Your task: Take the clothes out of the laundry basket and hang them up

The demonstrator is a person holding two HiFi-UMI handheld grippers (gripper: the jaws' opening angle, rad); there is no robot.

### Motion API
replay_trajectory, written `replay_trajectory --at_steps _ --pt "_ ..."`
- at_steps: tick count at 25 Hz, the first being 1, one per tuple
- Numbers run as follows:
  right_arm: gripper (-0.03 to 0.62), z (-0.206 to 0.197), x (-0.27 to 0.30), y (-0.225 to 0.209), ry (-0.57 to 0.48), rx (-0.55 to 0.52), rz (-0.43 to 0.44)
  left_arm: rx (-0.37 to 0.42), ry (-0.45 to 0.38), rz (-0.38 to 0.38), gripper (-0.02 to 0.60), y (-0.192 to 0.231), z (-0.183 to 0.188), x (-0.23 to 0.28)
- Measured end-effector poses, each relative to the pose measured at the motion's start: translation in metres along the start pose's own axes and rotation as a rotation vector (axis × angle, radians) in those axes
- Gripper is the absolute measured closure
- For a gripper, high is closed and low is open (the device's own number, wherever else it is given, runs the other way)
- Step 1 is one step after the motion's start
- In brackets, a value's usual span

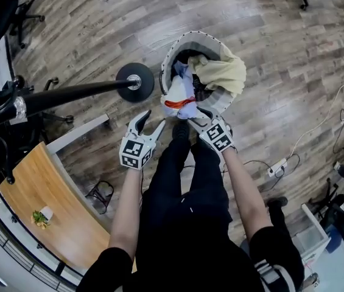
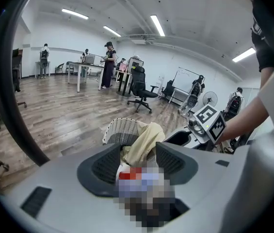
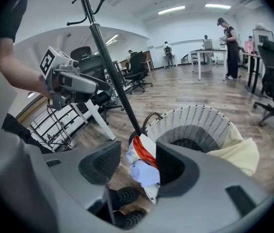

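Observation:
A white woven laundry basket [image 1: 170, 56] stands on the wood floor ahead of my feet. A cream garment [image 1: 223, 72] is draped over its right rim, and a white garment with a red stripe [image 1: 181, 102] hangs over its near rim. My left gripper [image 1: 151, 121] hovers open just left of the basket, nothing between its fingers. My right gripper [image 1: 201, 113] is open at the near rim, close to the white garment. In the right gripper view that white garment [image 3: 144, 166] shows in the gap between the jaws, with no pad pressing on it. The basket [image 2: 122, 130] and cream garment [image 2: 144, 140] lie ahead in the left gripper view.
A black coat stand lies across the view, its pole [image 1: 68, 93] ending in a round base [image 1: 134, 82] beside the basket. A wooden desk [image 1: 31, 193] is at lower left. A power strip with cables [image 1: 278, 169] lies on the floor at right. Office chairs and people are further off.

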State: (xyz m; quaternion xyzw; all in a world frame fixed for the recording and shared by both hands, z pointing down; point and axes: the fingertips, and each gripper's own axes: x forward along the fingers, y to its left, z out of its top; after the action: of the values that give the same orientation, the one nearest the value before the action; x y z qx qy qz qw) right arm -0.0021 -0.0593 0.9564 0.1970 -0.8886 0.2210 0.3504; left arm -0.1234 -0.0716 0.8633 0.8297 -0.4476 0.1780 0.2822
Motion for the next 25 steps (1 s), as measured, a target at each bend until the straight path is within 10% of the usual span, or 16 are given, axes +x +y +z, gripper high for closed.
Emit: replay_trajectory --at_steps 11,25 --pt "0.358 -0.042 0.090 -0.010 0.129 -0.238 0.059 -0.022 0.005 -0.006 0.336 0.029 -0.049 0.049" --pt "0.416 -0.073 0.141 -0.003 0.150 -0.238 0.167 -0.032 0.037 0.010 0.336 0.045 -0.102 0.058"
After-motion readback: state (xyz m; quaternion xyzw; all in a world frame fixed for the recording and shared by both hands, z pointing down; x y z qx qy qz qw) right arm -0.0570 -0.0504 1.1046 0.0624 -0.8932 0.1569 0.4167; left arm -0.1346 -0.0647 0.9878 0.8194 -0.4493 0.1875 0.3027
